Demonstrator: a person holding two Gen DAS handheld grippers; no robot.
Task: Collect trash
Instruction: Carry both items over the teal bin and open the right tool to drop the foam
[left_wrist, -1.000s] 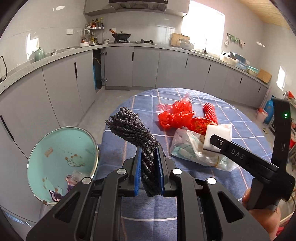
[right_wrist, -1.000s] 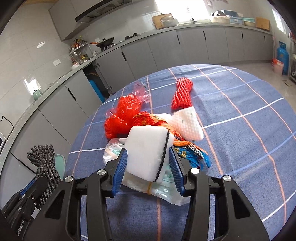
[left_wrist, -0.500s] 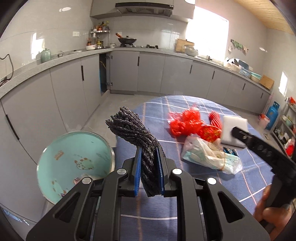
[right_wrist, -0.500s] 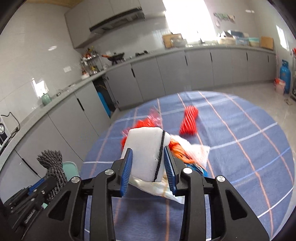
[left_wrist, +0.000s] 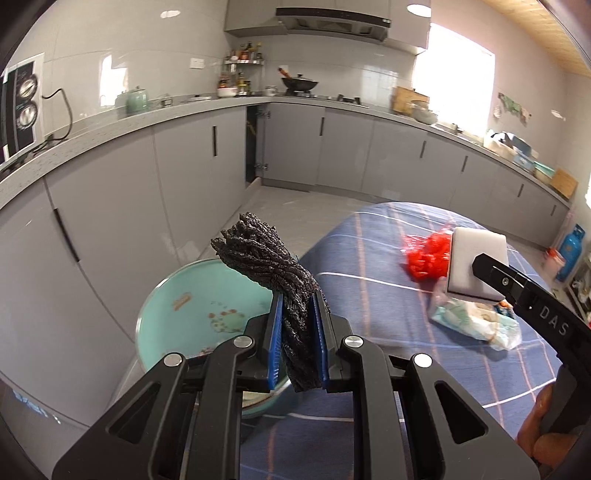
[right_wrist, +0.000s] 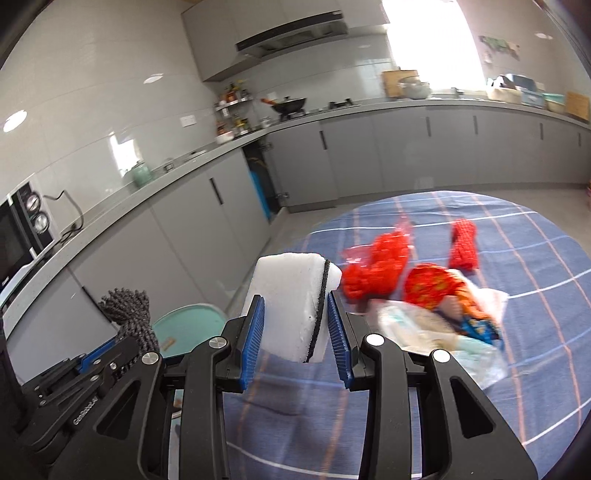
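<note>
Beside the round counter (left_wrist: 369, 295) with its blue checked cloth, a teal trash bin (left_wrist: 192, 306) stands on the floor. The left tongs (left_wrist: 298, 339) are clamped on a dark, twisted bundle of mesh (left_wrist: 273, 273). The bundle sticks up out of the blue pads, and in the left view it shows in front of the bin's open mouth. The right tongs (right_wrist: 295, 332) are clamped on a white foam block (right_wrist: 295, 302) with a thin black band around one end. They hold the block up above the near edge of the counter, close to the left tongs.

More trash lies on the cloth. A crumpled red plastic bag (right_wrist: 376, 273) sits near the far side. Just beside it is a red net sleeve (right_wrist: 463, 245). Nearer lies a clear bag with colorful wrappers (right_wrist: 443, 321) inside. Gray cupboards (left_wrist: 184, 177) run along the wall behind.
</note>
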